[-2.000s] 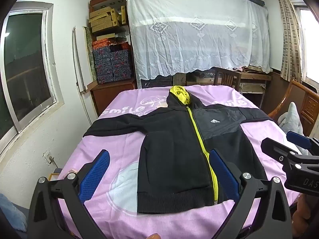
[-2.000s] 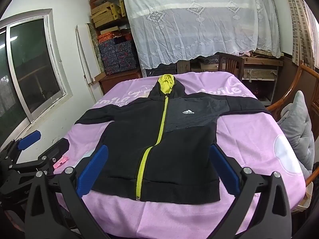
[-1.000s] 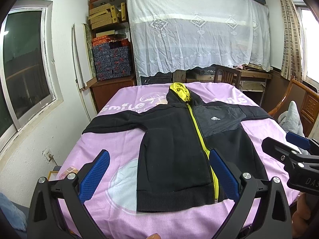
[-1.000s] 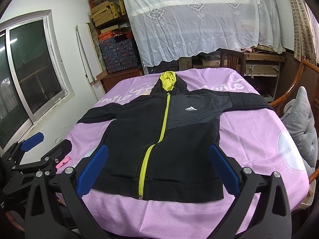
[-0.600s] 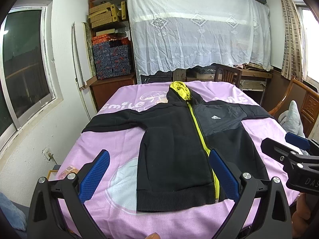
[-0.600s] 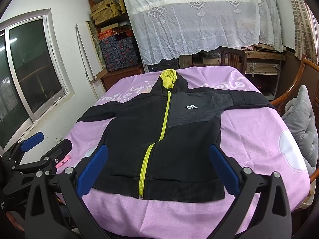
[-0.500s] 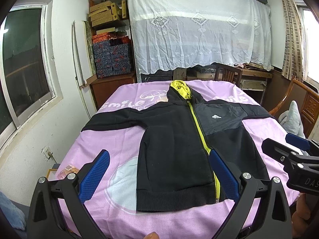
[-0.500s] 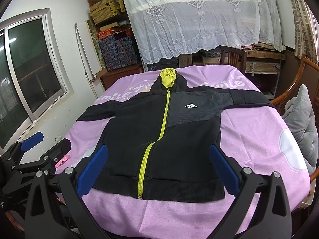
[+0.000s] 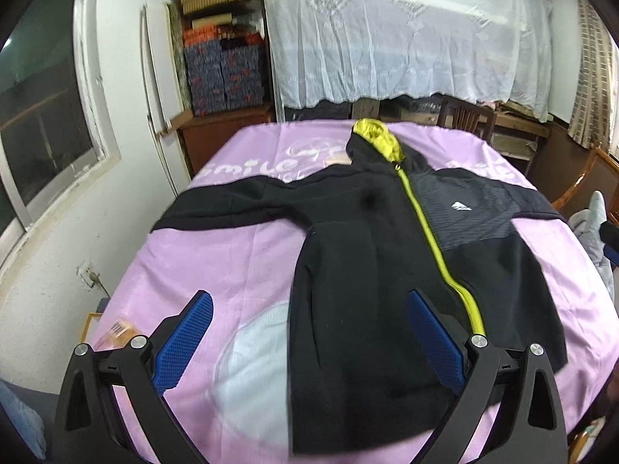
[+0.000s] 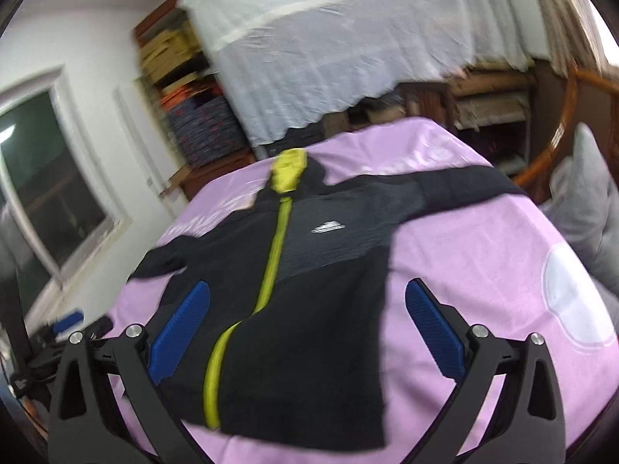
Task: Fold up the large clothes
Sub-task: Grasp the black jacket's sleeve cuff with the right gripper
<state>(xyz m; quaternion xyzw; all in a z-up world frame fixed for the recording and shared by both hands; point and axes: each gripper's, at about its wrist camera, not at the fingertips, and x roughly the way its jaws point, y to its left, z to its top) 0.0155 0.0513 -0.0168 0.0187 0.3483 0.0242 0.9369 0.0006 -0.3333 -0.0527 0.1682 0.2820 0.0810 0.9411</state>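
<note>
A black zip hoodie (image 9: 371,270) with a yellow-green zipper and hood lining lies flat, front up, sleeves spread, on a pink cloth-covered table (image 9: 216,282). It also shows in the right wrist view (image 10: 309,290). My left gripper (image 9: 309,340) is open and empty, above the hoodie's lower left part near the hem. My right gripper (image 10: 307,332) is open and empty, above the hoodie's lower right part. The left gripper's tip (image 10: 67,321) shows at the lower left of the blurred right wrist view.
A window (image 9: 35,116) is on the left wall. Shelves with boxes (image 9: 220,62) and a white lace cover (image 9: 406,34) stand behind the table. Wooden chairs (image 9: 580,189) and a grey cushion (image 10: 588,208) are at the right. A small orange packet (image 9: 118,328) lies by the table's left edge.
Both grippers have moved forward and lower over the hoodie. The right wrist view has tilted and swung right, and is blurred. Both stay open.
</note>
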